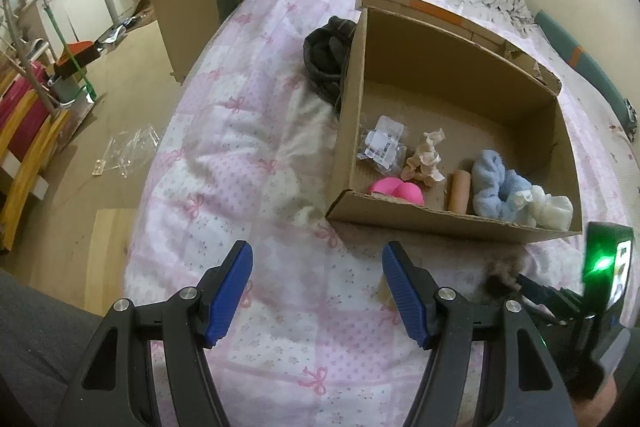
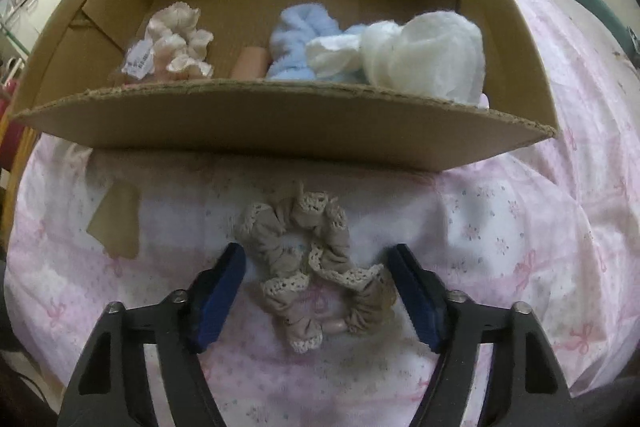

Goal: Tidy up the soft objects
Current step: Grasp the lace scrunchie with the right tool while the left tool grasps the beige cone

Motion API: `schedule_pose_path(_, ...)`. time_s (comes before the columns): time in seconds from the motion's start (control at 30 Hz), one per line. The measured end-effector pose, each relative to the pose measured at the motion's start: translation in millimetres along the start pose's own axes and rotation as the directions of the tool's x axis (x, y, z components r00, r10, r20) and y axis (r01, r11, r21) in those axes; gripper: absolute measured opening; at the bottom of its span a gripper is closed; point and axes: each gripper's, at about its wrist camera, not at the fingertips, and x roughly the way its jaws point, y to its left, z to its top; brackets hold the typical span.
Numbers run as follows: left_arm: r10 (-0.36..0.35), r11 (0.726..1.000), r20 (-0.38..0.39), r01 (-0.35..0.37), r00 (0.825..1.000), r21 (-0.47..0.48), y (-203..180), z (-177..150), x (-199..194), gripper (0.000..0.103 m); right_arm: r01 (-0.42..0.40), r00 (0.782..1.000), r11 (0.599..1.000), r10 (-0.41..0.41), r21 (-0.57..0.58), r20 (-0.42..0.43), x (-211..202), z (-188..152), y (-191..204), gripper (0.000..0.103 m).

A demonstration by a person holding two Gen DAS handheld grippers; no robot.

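A cardboard box [image 1: 452, 223] [image 2: 280, 123] sits on a pink quilted bed. Inside lie a cream scrunchie [image 1: 426, 157] [image 2: 180, 45], a blue fluffy scrunchie [image 1: 494, 183] [image 2: 300, 35], a white soft item [image 1: 554, 207] [image 2: 428, 55], a pink ball [image 1: 396, 189], a cardboard tube [image 1: 459, 191] and a plastic packet [image 1: 382, 143]. A beige lace-trimmed scrunchie [image 2: 316, 271] lies on the quilt in front of the box. My right gripper [image 2: 316, 291] is open, its fingers on either side of this scrunchie. My left gripper [image 1: 318, 291] is open and empty above the quilt.
A dark garment [image 1: 328, 55] lies against the box's left wall. A scrap of cardboard [image 2: 116, 223] lies on the quilt left of the beige scrunchie. The bed edge drops to the floor at left, with clear plastic packaging [image 1: 128, 151] and a tall cardboard box [image 1: 188, 19].
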Motion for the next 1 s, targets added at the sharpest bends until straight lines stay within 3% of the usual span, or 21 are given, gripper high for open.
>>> schedule_pose_path(0.03,0.001,1.0,-0.001,-0.001,1.0,-0.001,1,0,0,0.065,-0.001,1.0,1.0,0.001,0.009,0.007,-2,1,-1,0.036)
schedule_pose_path(0.13,0.008,1.0,-0.008,-0.008,1.0,0.005,0,-1,3,0.065,-0.03,0.999,0.998,0.029,0.052,0.018,-6,5,-7,0.02)
schedule_pose_path(0.3,0.016,0.999,-0.022,-0.015,1.0,0.032,-3,-4,9,0.065,-0.142,0.99,0.978,0.137,0.151,0.045,-18,8,-22,0.018)
schedule_pose_path(0.43,-0.042,0.999,-0.071,0.043,0.997,0.008,-3,-6,18,0.065,-0.28,0.96,0.932,0.266,0.23,0.091,-40,2,-34,0.017)
schedule_pose_path(0.53,-0.044,0.999,-0.087,0.047,0.995,0.026,-10,-9,24,0.065,-0.34,0.939,0.909,0.317,0.239,0.131,-60,-3,-42,0.017)
schedule_pose_path(0.67,-0.081,0.993,-0.12,0.09,0.99,0.076,-26,-15,34,0.064,-0.354,0.933,0.903,0.325,0.245,0.152,-65,-7,-43,0.017)
schedule_pose_path(0.8,-0.125,0.974,-0.168,0.153,0.978,0.169,-51,-22,48,0.064,-0.328,0.943,0.914,0.301,0.241,0.141,-61,-7,-43,0.017)
schedule_pose_path(0.93,-0.115,0.966,-0.193,0.154,0.975,0.206,-69,-24,66,0.064,-0.318,0.946,0.919,0.291,0.234,0.141,-58,-8,-46,0.017)
schedule_pose_path(1.0,-0.112,0.964,-0.213,0.158,0.97,0.213,-75,-24,76,0.057,-0.318,0.946,0.916,0.29,0.242,0.145,-58,-9,-48,0.017)
